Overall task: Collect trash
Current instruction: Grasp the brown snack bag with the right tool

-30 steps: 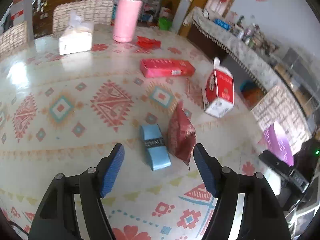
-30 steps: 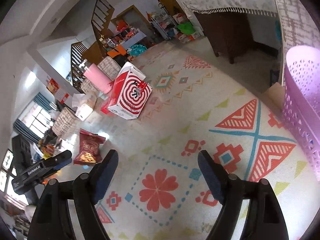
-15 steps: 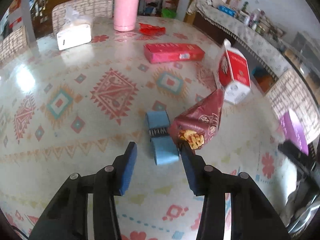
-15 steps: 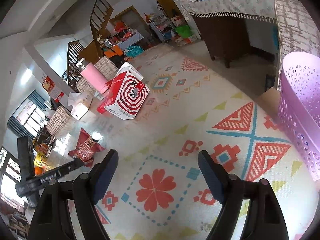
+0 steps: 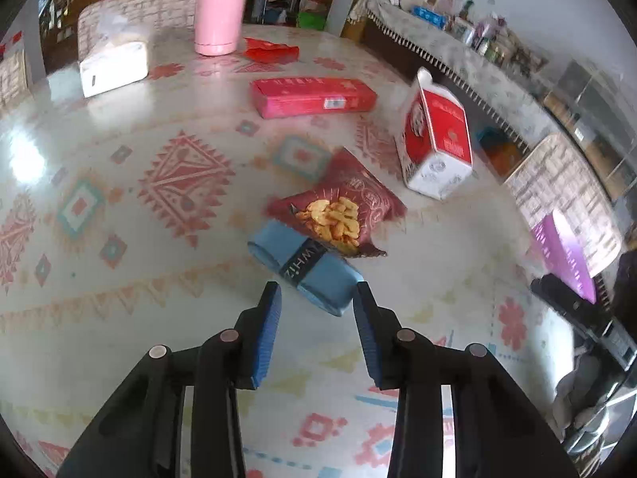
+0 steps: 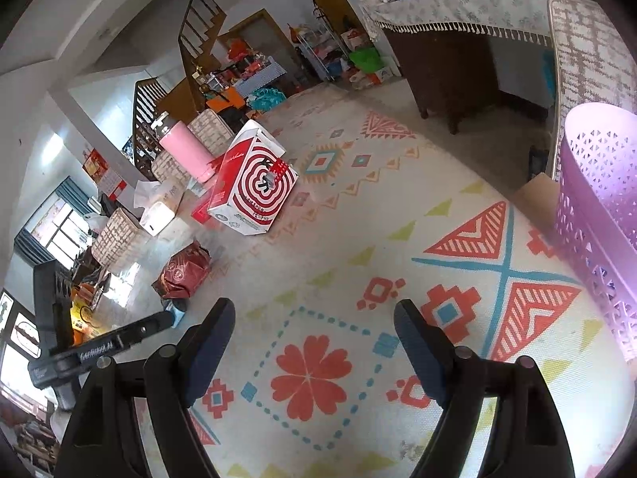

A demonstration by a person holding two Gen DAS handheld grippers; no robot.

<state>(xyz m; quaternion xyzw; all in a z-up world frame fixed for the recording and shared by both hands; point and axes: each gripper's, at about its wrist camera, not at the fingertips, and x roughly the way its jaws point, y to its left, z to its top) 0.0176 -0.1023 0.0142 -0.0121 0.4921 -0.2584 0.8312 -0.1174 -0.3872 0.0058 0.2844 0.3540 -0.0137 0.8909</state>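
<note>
Left tool (image 5: 316, 294): two matte black angular arms, each with round silver rivets at the pivots, ending in flat fingers faced with ribbed blue pads (image 5: 267, 330). Right tool (image 6: 314, 312): the same black linkage and silver rivets, with curved dark navy pads (image 6: 209, 342). In the right wrist view, the left tool's black body bears pale lettering, too blurred to read.
</note>
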